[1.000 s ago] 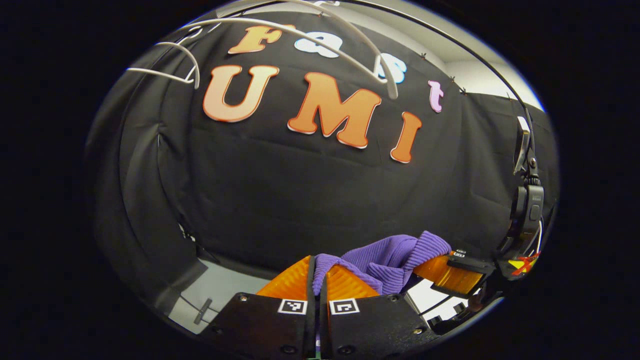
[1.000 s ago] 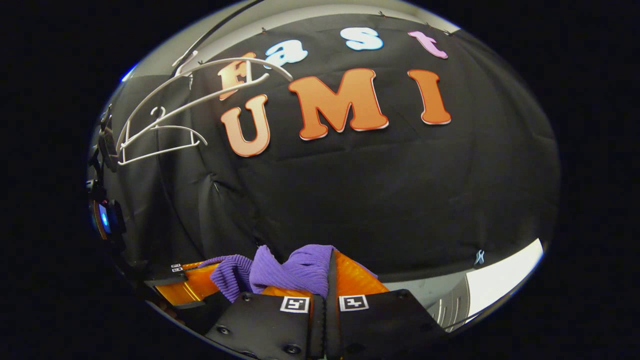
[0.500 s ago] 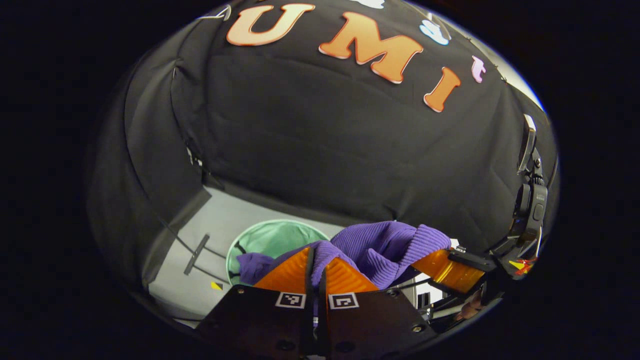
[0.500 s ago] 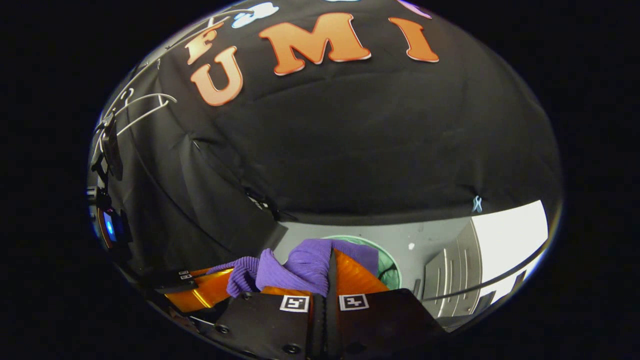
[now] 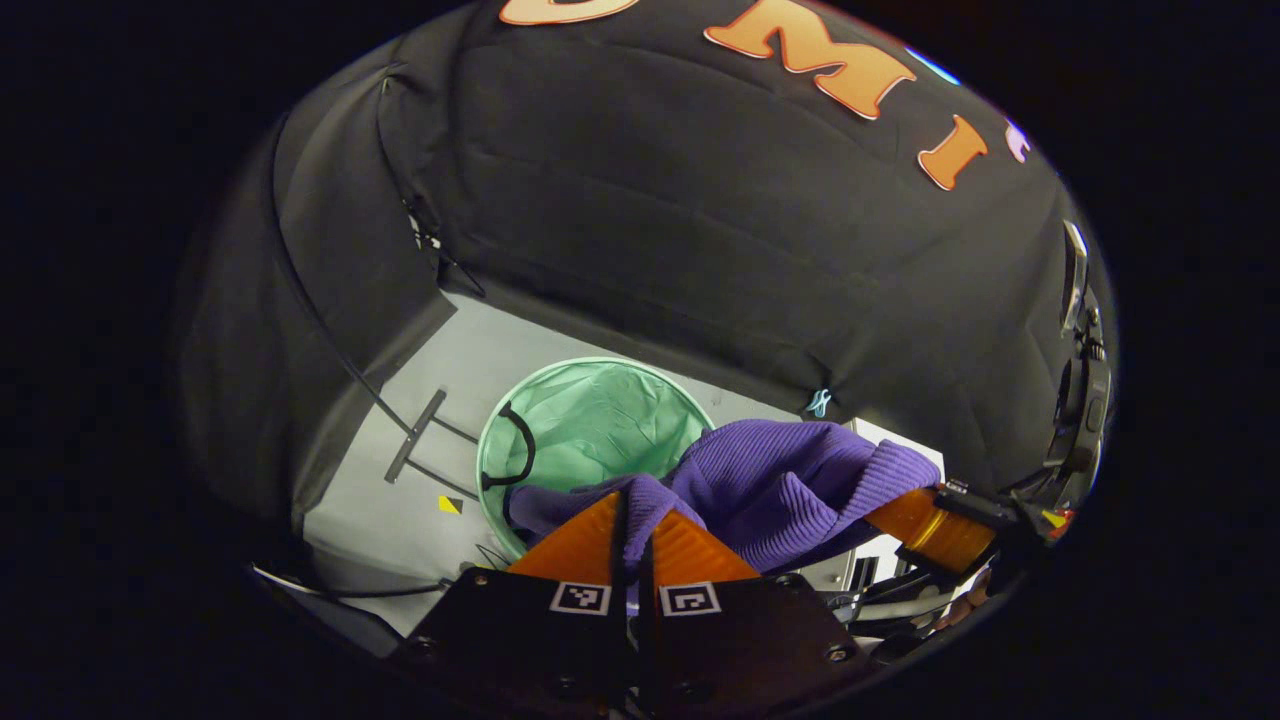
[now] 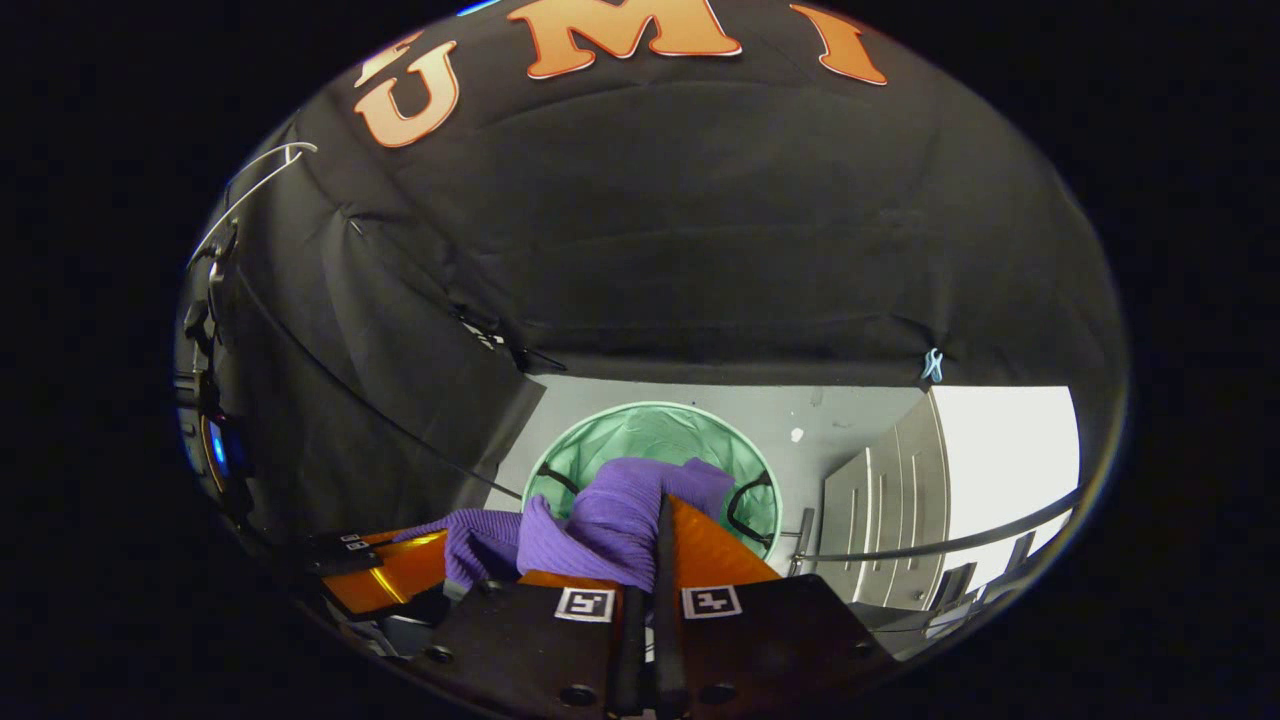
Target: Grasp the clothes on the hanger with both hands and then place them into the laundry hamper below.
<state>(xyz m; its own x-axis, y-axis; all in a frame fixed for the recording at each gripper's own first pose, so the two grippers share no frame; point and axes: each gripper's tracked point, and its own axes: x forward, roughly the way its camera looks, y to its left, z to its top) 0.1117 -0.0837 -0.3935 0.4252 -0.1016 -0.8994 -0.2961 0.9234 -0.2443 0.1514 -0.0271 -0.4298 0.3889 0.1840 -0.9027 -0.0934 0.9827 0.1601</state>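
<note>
Now | purple knit garment (image 5: 770,485): soft, light, droopy | left gripper (image 5: 634,535), right gripper (image 6: 655,545) both clamped on its bunched edge | hamper (image 5: 590,425) below

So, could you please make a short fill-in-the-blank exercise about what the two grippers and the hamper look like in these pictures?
1. Both grippers are shut on a ribbed ____ garment.
2. The round hamper on the floor has a pale ____ lining.
3. In the left gripper view, the left gripper holds the garment at the bottom centre, and the right gripper holds its other end on the ____ side of the picture.
4. Black looped ____ hang inside the hamper's rim.

Missing words: purple; green; right; handles
</note>
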